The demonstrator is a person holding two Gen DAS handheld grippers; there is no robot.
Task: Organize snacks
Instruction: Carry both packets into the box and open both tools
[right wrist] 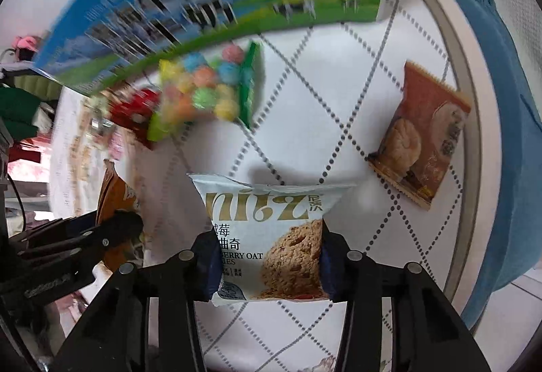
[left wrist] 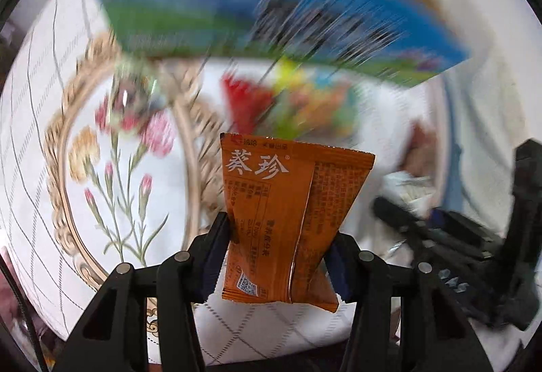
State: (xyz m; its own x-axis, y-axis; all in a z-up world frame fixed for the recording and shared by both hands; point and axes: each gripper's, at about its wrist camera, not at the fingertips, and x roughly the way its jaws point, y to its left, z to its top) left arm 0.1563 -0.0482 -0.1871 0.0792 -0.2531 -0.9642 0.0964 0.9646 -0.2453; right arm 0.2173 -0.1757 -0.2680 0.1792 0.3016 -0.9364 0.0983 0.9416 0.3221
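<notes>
- Left gripper (left wrist: 276, 257): jaws clamped on an orange packet (left wrist: 288, 219), pinched at its waist and held clear above the tablecloth (left wrist: 40, 141).
- Right gripper (right wrist: 266, 265): jaws clamped on a white cookie packet (right wrist: 271, 236), also lifted off the cloth.
- Just beyond both: a bag of coloured candy balls (right wrist: 203, 91) and a red wrapper (right wrist: 132, 111) beside it, lying on the cloth.
- A brown biscuit packet (right wrist: 420, 135) lies near the table's edge, well apart from the right gripper.
- Behind the candy: a big blue-and-green box (right wrist: 210, 3), blurred, spans the far side.
</notes>
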